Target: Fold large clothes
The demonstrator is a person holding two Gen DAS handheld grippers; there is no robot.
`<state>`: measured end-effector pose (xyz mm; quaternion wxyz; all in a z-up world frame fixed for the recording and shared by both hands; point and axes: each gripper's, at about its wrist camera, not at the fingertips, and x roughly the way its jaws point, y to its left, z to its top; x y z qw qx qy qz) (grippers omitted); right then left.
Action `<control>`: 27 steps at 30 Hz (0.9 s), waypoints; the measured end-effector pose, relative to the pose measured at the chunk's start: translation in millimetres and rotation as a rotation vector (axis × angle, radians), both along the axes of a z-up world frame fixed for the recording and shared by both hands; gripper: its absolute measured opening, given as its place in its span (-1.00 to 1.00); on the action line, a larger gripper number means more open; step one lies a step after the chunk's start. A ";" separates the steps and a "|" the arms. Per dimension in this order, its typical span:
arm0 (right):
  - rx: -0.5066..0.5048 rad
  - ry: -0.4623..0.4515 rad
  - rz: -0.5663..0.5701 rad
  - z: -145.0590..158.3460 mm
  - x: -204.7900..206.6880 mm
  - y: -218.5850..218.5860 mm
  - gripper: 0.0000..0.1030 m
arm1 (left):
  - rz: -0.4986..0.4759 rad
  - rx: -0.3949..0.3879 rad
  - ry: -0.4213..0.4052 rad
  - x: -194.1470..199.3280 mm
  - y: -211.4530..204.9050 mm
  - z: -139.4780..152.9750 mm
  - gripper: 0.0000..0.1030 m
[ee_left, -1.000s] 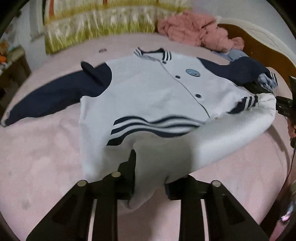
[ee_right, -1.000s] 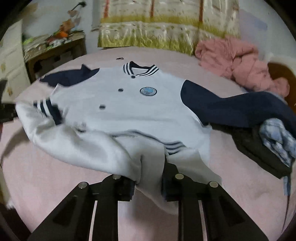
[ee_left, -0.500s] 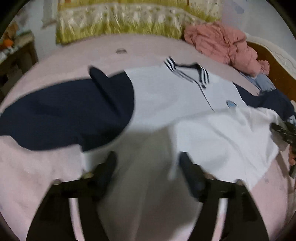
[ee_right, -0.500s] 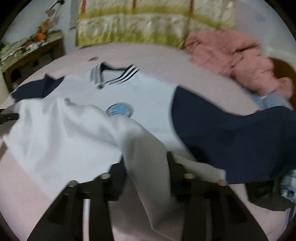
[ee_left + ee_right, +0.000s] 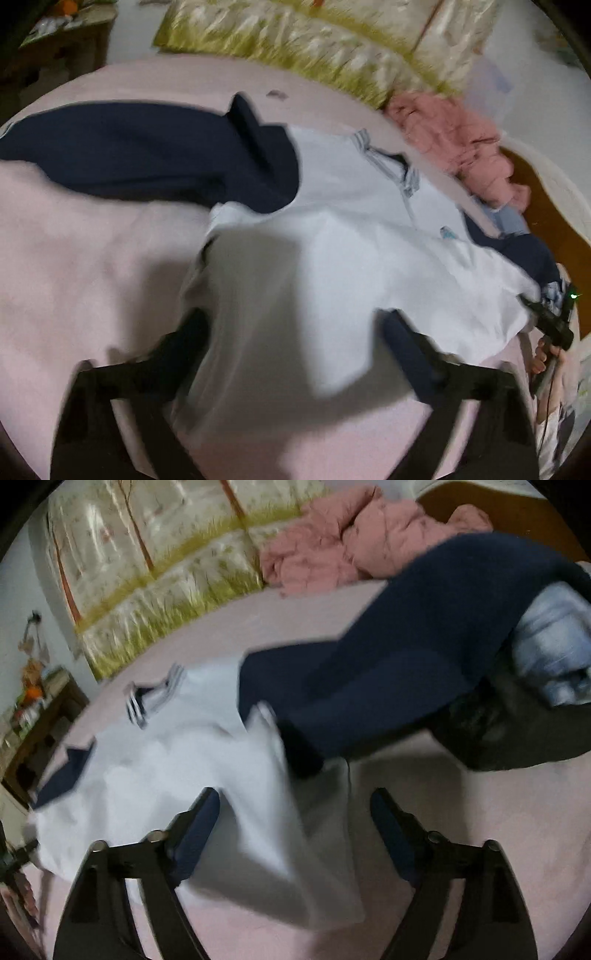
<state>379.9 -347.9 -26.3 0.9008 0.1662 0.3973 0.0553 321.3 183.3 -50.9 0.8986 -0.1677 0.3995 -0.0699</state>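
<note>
The whole view is taken up by a pink bed [image 5: 74,277], with a floral yellow-green quilt [image 5: 295,40] bunched along its far edge. The white jacket [image 5: 351,240] is spread across the middle of the bed. Its lower half is flipped up over the chest, and the striped collar [image 5: 155,698] is left showing. One navy sleeve [image 5: 129,147] is stretched out flat to the side. The other sleeve is draped onto a dark garment [image 5: 517,731] with light-blue jeans [image 5: 554,646] on it, so that side is pretty crowded. A pink clothes heap [image 5: 450,136] is dumped near the quilt, well apart from the jacket.

The left tool [image 5: 299,332] is seen with jaws apart and loose white fabric lying between them. They've just been closing, but nothing is pinched. Same story for the right tool [image 5: 295,812]: the jaws have just been closing, yet they're shown wide apart, with the jacket's edge lying slack between them.
</note>
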 end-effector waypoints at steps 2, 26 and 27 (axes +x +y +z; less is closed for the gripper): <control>0.023 -0.068 -0.024 5.8 -2.6 -3.9 -0.93 | -0.003 0.024 -0.031 8.7 -1.9 2.9 -0.61; -0.168 -0.320 -0.106 45.4 -145.6 108.0 0.75 | -0.052 0.237 -0.361 -91.9 -137.6 63.9 0.72; -0.161 -0.326 -0.081 44.7 -149.2 111.1 0.75 | -0.065 0.255 -0.363 -94.1 -146.9 61.1 0.75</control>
